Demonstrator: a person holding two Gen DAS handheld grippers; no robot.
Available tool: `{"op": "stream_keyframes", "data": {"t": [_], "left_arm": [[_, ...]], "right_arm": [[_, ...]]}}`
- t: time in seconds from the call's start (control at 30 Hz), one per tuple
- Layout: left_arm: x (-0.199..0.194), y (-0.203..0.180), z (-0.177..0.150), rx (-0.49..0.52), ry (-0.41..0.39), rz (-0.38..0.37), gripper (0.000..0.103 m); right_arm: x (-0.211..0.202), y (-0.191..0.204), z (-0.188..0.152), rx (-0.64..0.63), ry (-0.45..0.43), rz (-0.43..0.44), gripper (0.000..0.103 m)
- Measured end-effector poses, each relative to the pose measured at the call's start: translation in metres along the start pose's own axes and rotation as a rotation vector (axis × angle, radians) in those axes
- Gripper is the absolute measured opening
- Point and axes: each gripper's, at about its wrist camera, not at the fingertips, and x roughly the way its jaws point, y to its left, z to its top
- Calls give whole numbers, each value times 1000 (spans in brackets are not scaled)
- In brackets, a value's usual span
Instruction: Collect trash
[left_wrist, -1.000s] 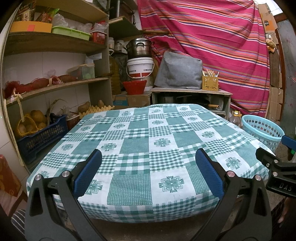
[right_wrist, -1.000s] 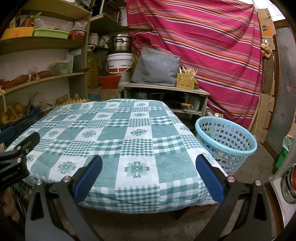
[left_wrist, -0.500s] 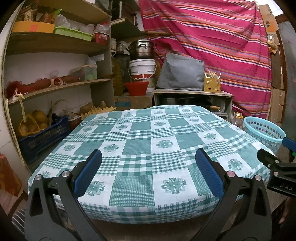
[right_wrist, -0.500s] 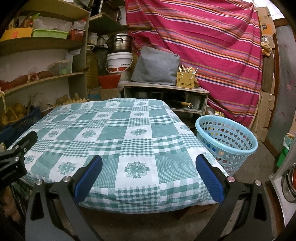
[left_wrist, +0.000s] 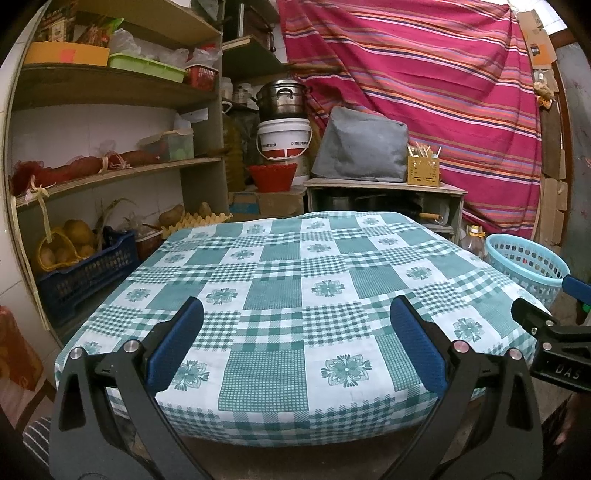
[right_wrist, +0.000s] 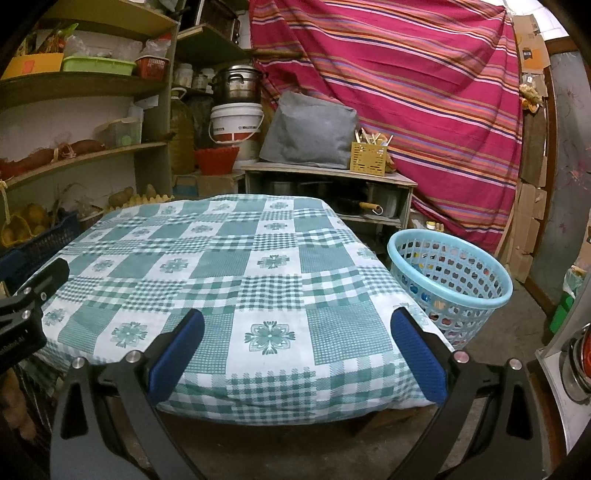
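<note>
The setting is a cluttered storeroom: shelving (left_wrist: 110, 173) at 9 o'clock, a striped pink curtain (left_wrist: 424, 74) across the back, and in the centre a table under a green-and-white checked cloth (left_wrist: 295, 288). No loose trash shows anywhere on the cloth in either wrist view. The left gripper (left_wrist: 295, 347) hangs over the near table edge with its blue pads spread wide and nothing between them; the right gripper (right_wrist: 295, 347) is likewise wide apart and empty, also at the near edge. The collection container, a light blue perforated basket (right_wrist: 450, 284), stands on the floor just beside the table's right edge, at 3 o'clock in the right wrist view and at 2 o'clock in the left wrist view (left_wrist: 524, 266). Coloured items, too small to identify, show through its holes and are judged to be trash already deposited. Judgement: the task appears at or near completion, and the step in hand is a check of the surface. To perform it well, sweep both cameras across the cloth and the floor around the basket, keep the pads apart and clear of the cloth to avoid snagging it, and approach any remaining item from above. Neither gripper is over the basket; the right one is the nearer to it.
</note>
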Motion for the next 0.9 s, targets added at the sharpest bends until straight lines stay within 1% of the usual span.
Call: {"op": "stream_keyframes", "data": {"t": [0.53, 0.9], "left_arm": [[-4, -4, 0, -8, -19, -5, 98], [-3, -6, 1, -14, -8, -12, 98]], "right_arm": [[0, -3, 0, -2, 3, -1, 98], [1, -4, 0, 0, 5, -1, 98]]}}
